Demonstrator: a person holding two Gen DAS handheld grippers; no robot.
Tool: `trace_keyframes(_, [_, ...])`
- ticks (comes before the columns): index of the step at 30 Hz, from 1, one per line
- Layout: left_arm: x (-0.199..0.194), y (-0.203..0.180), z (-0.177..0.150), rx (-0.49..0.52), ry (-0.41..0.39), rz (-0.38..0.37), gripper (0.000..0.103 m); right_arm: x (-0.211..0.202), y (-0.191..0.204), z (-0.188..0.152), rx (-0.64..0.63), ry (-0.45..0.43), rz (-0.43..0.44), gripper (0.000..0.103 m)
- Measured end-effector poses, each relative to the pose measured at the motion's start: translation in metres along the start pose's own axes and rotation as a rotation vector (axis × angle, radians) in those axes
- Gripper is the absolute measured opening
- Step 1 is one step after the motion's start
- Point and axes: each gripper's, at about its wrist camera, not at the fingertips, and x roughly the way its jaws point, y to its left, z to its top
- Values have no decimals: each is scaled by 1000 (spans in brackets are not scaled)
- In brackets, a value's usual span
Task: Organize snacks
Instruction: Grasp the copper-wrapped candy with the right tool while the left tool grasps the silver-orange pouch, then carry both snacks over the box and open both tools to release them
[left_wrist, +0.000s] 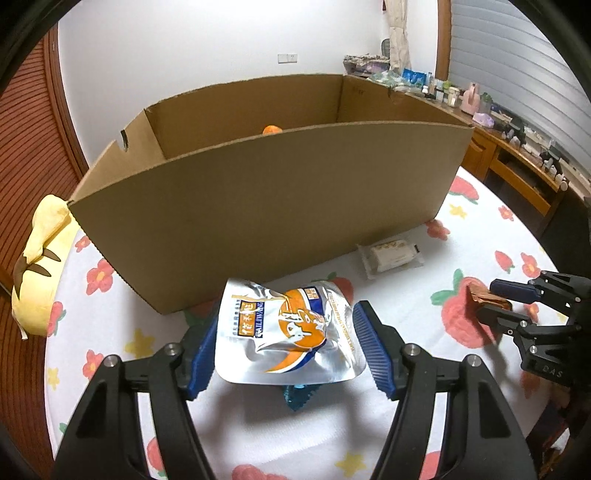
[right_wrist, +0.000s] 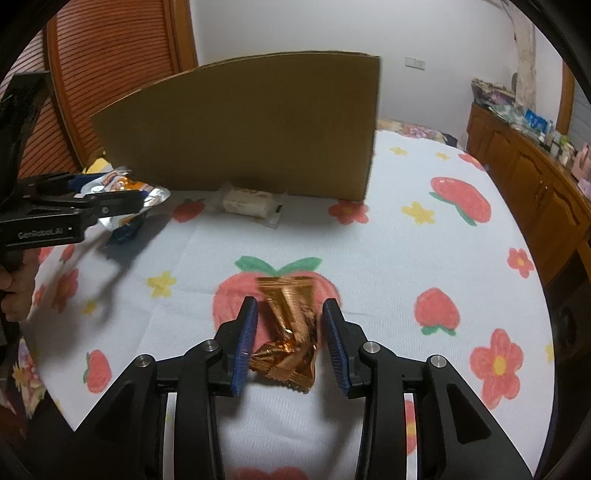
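Left gripper (left_wrist: 284, 345) clamped on silver pouch (left_wrist: 288, 332), lifted clear of the sheet, blue wrapper (left_wrist: 297, 397) underneath. Right gripper (right_wrist: 290, 338) straddling copper wrapper (right_wrist: 290, 332), pads just beside it, contact on the right pad not certain; wrapper's long axis running along the fingers. Cardboard box (left_wrist: 258, 206) straight ahead of both, left one nearer its wall. White packet (right_wrist: 249, 203) ahead-left of right tongs, against the box foot. Likely next: up and over the rim.
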Motion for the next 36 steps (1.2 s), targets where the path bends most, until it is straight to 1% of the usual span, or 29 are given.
trace_keyframes(3, [-6, -2, 2, 2, -17, -10, 68, -1, -5, -2, 11, 8, 13, 39])
trace_keyframes(5, [-12, -4, 4, 0, -31, -18, 68, 0, -5, -2, 6, 9, 17, 36])
trace_keyframes(6, [-14, -5, 6, -1, -34, -21, 68, 1, -4, -2, -7, 12, 14, 32])
trace_keyframes(7, [-18, -5, 7, -1, -43, -26, 68, 1, -2, -1, -24, 12, 13, 27])
trace_keyframes(9, [-22, -7, 11, 1, -53, -31, 68, 2, 3, -1, -52, 14, 12, 23])
trace_keyframes(15, [-44, -13, 21, 10, -101, -43, 68, -4, 8, 2, -68, -5, 32, 23])
trace_keyframes(22, [-66, -15, 33, 17, -153, -48, 68, -29, 10, 18, -58, -72, 48, 23])
trace_keyframes(29, [-78, -15, 41, 24, -183, -41, 68, -56, 16, 38, -74, -136, 50, 23])
trace_keyframes(36, [-92, -13, 47, 25, -210, -34, 68, -74, 19, 51, -81, -175, 59, 23])
